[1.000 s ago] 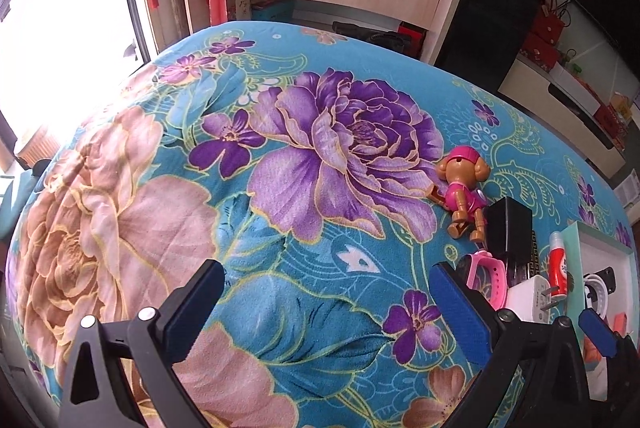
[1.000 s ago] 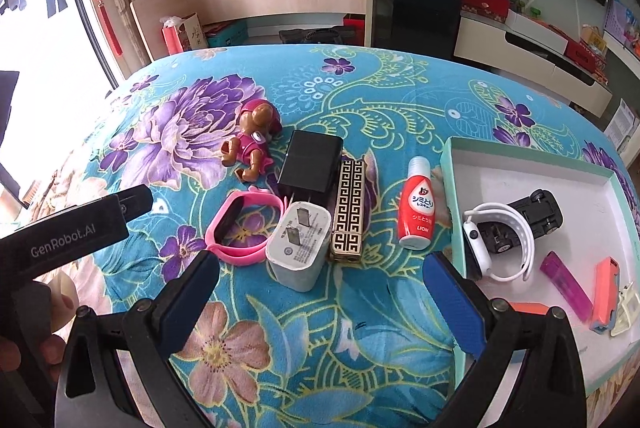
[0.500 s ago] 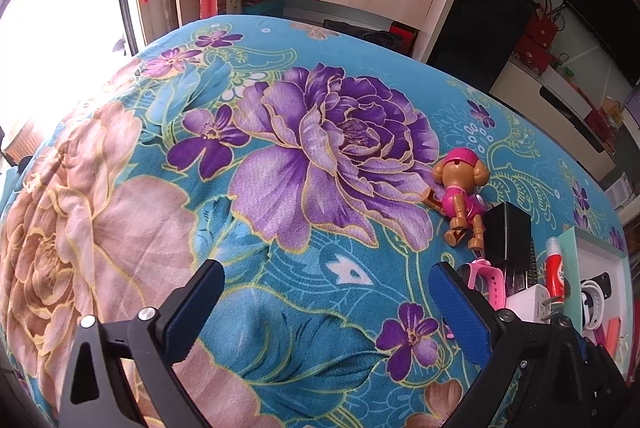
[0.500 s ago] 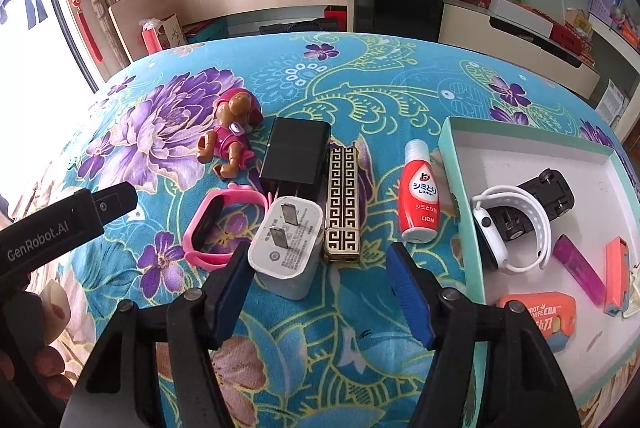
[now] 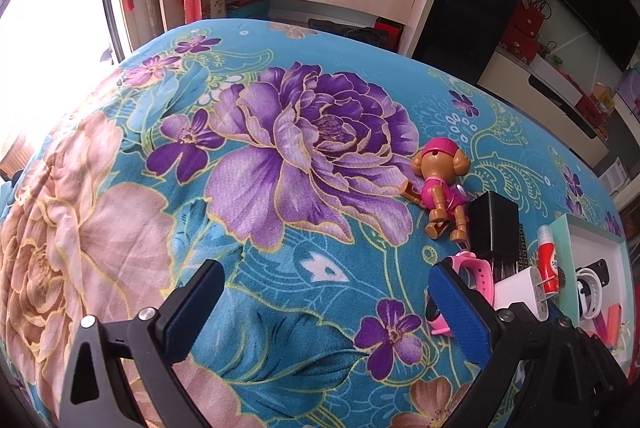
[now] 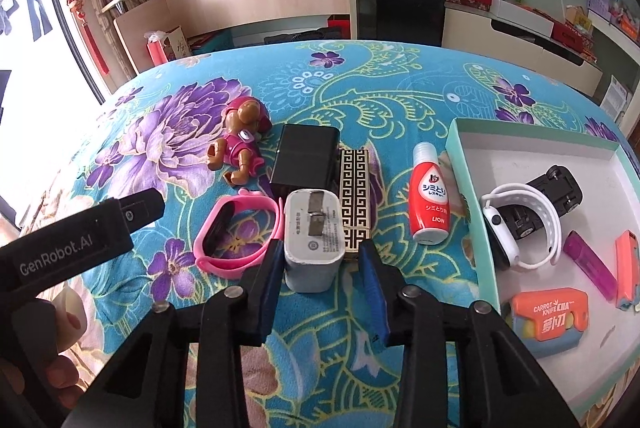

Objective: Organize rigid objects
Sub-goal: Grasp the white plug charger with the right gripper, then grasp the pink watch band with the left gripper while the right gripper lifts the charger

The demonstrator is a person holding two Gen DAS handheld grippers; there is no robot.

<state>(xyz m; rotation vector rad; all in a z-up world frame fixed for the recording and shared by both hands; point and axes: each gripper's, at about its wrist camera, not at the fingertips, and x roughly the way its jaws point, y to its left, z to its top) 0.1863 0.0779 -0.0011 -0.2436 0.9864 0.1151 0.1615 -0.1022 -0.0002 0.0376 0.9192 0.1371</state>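
Floral bedspread (image 6: 360,76) holds the white charger (image 6: 314,240) between the right gripper's (image 6: 320,264) closing jaws; contact unclear. Left gripper (image 5: 324,300) gapes empty. Tray (image 6: 532,136) runs off-frame.

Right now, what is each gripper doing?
Left gripper: open, empty.
Right gripper: closing around the white plug adapter, right pad not yet touching.

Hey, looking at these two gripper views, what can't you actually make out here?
- Right hand-held gripper, right view: jaws closing around the white charger; pad contact unclear.
- Gold patterned case, right view: near end behind a finger.
- Pink band, left view: partly behind the left hand-held gripper's finger.
- Tray, both views: cut by the frame edge.
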